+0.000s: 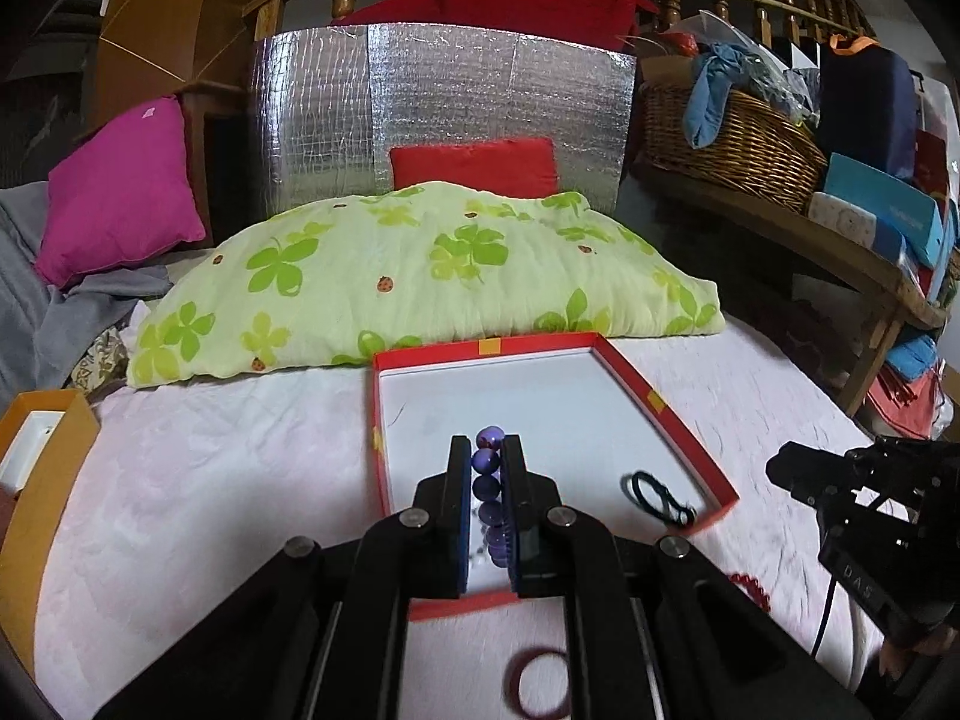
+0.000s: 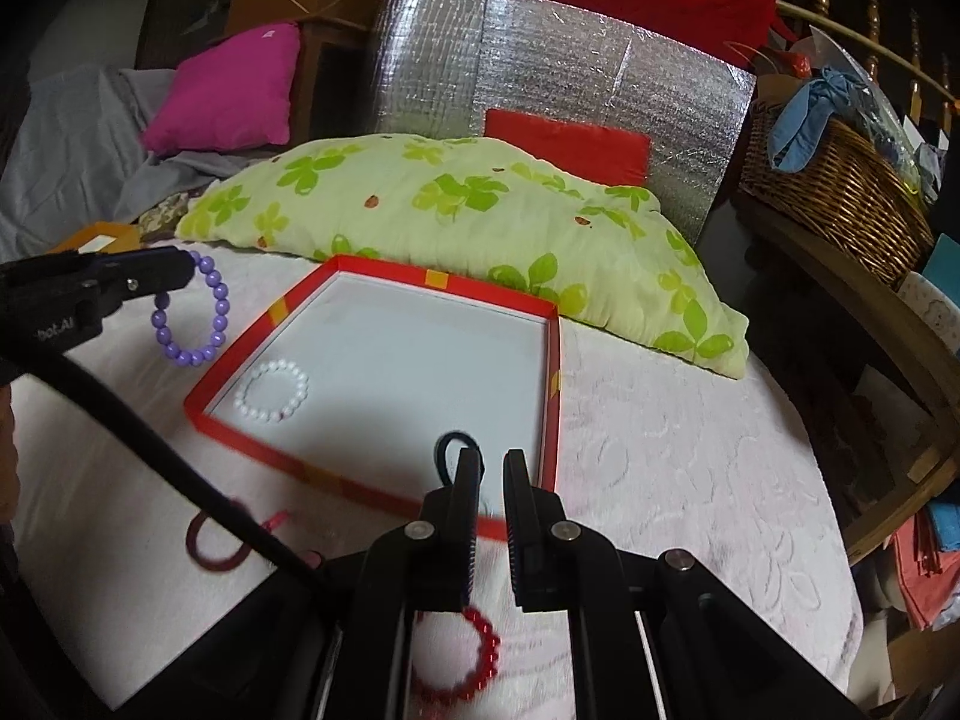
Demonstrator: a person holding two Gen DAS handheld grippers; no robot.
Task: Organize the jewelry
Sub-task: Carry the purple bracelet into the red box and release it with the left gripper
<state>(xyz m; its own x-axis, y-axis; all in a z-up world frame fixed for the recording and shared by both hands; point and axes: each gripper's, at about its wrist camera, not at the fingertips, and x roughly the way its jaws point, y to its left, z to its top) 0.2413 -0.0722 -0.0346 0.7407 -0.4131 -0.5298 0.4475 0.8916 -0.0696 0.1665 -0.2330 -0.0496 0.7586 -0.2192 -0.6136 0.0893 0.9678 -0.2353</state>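
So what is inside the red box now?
Inside the red box: a white bead bracelet and a black hair tie. The right gripper hides part of the tie.

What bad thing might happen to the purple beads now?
The left gripper pinches the purple bracelet by only a few beads, so it might slip and land on the white bedspread instead of in the red tray. Dropped carelessly, it may land on the white bracelet and tangle. The right gripper hovers close over the black hair tie and might snag it.

Glossy purple bead bracelet [image 2: 192, 315]; matt red cardboard tray [image 2: 384, 489].
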